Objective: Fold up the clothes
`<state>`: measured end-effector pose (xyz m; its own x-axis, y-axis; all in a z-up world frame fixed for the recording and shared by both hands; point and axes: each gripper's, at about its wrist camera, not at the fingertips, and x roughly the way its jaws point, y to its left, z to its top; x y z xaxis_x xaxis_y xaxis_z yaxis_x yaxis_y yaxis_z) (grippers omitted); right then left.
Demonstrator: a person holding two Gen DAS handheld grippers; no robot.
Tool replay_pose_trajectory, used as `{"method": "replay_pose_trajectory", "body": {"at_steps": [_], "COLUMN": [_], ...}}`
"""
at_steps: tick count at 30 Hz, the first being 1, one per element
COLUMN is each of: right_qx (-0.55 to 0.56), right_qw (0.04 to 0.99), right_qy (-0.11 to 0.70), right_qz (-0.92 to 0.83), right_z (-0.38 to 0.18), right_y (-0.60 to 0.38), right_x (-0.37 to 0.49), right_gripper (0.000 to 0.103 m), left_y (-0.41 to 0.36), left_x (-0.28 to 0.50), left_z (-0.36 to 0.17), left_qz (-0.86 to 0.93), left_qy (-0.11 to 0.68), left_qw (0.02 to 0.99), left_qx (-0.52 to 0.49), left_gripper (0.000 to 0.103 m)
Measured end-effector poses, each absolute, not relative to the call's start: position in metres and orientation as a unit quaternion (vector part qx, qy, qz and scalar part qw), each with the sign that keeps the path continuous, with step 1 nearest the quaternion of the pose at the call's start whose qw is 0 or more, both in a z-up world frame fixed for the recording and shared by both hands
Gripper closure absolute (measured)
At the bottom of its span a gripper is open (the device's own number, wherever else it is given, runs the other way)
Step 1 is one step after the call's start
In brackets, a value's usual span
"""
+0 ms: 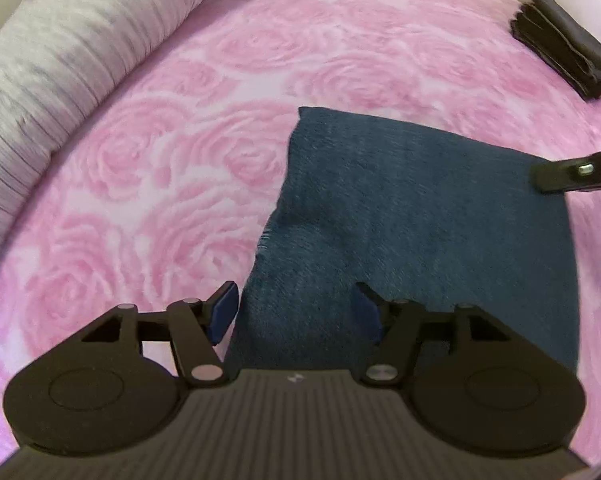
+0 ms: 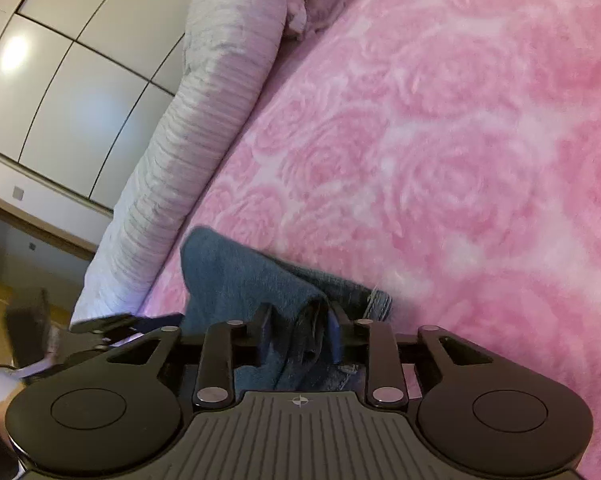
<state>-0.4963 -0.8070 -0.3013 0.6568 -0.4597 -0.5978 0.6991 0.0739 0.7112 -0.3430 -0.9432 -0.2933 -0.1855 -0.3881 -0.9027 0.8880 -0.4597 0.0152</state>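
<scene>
On the pink rose-patterned blanket covering the bed, a folded blue denim garment lies lower right of centre in the left wrist view. Left claw stands wide at the bottom of that frame, its blue pads straddling the garment's near left edge; pads not pressing the cloth. Tip of the right claw enters at the right edge, over the garment's right side.

Right wrist view: right claw narrow, jaws closed on a bunched fold of the denim garment, which sits lower left of centre. A frayed hem shows just right of the claw.

Grey striped pillow runs along the upper left of the blanket. Dark folded item lies at the upper right, well apart from the denim. White wardrobe doors fill the upper left of the right view.
</scene>
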Motion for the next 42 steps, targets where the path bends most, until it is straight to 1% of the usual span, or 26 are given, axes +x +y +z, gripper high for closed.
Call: {"method": "replay_pose_trajectory", "body": {"at_steps": [2, 4, 5, 7, 8, 9, 10, 12, 13, 16, 19, 21, 23, 25, 27, 29, 31, 32, 33, 34, 35, 36, 38, 42], "right_qx": [0.545, 0.537, 0.533, 0.525, 0.521, 0.52, 0.519, 0.514, 0.5, 0.413, 0.301, 0.185, 0.052, -0.047, -0.109, -0.157, -0.179, -0.177, -0.162, -0.147, -0.131, -0.115, -0.104, -0.127], "right_qw": [0.726, 0.728, 0.729, 0.73, 0.731, 0.732, 0.732, 0.735, 0.744, 0.793, 0.844, 0.867, 0.865, 0.843, 0.817, 0.787, 0.768, 0.767, 0.773, 0.778, 0.785, 0.794, 0.801, 0.798], "right_qy": [0.108, 0.116, 0.119, 0.123, 0.126, 0.128, 0.132, 0.157, 0.177, 0.254, 0.322, 0.372, 0.425, 0.471, 0.506, 0.538, 0.555, 0.556, 0.551, 0.547, 0.542, 0.536, 0.535, 0.551], "right_qz": [-0.406, -0.411, -0.414, -0.421, -0.423, -0.422, -0.42, -0.413, -0.406, -0.369, -0.306, -0.276, -0.262, -0.255, -0.255, -0.259, -0.264, -0.267, -0.269, -0.271, -0.269, -0.262, -0.247, -0.207], "right_z": [-0.299, -0.298, -0.296, -0.289, -0.284, -0.279, -0.275, -0.269, -0.265, -0.251, -0.244, -0.244, -0.256, -0.278, -0.299, -0.319, -0.335, -0.338, -0.335, -0.332, -0.327, -0.316, -0.294, -0.252], "right_y": [-0.808, -0.808, -0.806, -0.796, -0.786, -0.774, -0.761, -0.73, -0.713, -0.654, -0.593, -0.554, -0.522, -0.504, -0.499, -0.5, -0.505, -0.509, -0.515, -0.52, -0.526, -0.532, -0.54, -0.539], "right_x": [-0.495, -0.491, -0.49, -0.487, -0.486, -0.484, -0.482, -0.471, -0.462, -0.419, -0.363, -0.322, -0.285, -0.255, -0.235, -0.219, -0.212, -0.213, -0.217, -0.222, -0.229, -0.24, -0.265, -0.333], "right_gripper": [0.072, 0.071, 0.071, 0.069, 0.068, 0.065, 0.058, 0.05, 0.049, 0.046, 0.044, 0.041, 0.039, 0.039, 0.039, 0.039, 0.039, 0.039, 0.049, 0.063, 0.07, 0.078, 0.08, 0.08], "left_y": [-0.946, -0.947, -0.945, -0.938, -0.932, -0.924, -0.914, -0.889, -0.871, -0.817, -0.75, -0.716, -0.697, -0.694, -0.701, -0.706, -0.71, -0.713, -0.715, -0.716, -0.714, -0.711, -0.699, -0.654], "left_x": [-0.342, -0.337, -0.332, -0.322, -0.315, -0.305, -0.295, -0.276, -0.27, -0.252, -0.249, -0.249, -0.249, -0.251, -0.255, -0.258, -0.261, -0.263, -0.264, -0.266, -0.269, -0.273, -0.286, -0.347], "left_z": [-0.302, -0.301, -0.296, -0.282, -0.274, -0.264, -0.255, -0.241, -0.24, -0.236, -0.262, -0.285, -0.31, -0.332, -0.347, -0.357, -0.363, -0.366, -0.369, -0.37, -0.366, -0.358, -0.338, -0.291], "left_qz": [-0.722, -0.722, -0.722, -0.724, -0.726, -0.73, -0.734, -0.733, -0.733, -0.723, -0.718, -0.705, -0.683, -0.662, -0.644, -0.636, -0.634, -0.633, -0.632, -0.632, -0.636, -0.645, -0.669, -0.722], "left_qy": [0.273, 0.28, 0.284, 0.277, 0.268, 0.257, 0.244, 0.201, 0.16, 0.034, -0.135, -0.237, -0.323, -0.377, -0.408, -0.416, -0.408, -0.405, -0.401, -0.396, -0.385, -0.37, -0.336, -0.233], "left_qw": [0.443, 0.443, 0.443, 0.445, 0.447, 0.447, 0.448, 0.45, 0.442, 0.407, 0.296, 0.223, 0.177, 0.168, 0.177, 0.178, 0.175, 0.174, 0.172, 0.171, 0.173, 0.174, 0.164, 0.15], "left_qx": [0.457, 0.451, 0.449, 0.448, 0.448, 0.448, 0.449, 0.468, 0.492, 0.557, 0.616, 0.63, 0.631, 0.626, 0.622, 0.625, 0.633, 0.637, 0.64, 0.644, 0.646, 0.646, 0.643, 0.634], "left_gripper": [0.034, 0.033, 0.036, 0.044, 0.044, 0.043, 0.043, 0.041, 0.04, 0.04, 0.039, 0.038, 0.038, 0.038, 0.038, 0.038, 0.041, 0.05, 0.059, 0.062, 0.069, 0.071, 0.071, 0.072]}}
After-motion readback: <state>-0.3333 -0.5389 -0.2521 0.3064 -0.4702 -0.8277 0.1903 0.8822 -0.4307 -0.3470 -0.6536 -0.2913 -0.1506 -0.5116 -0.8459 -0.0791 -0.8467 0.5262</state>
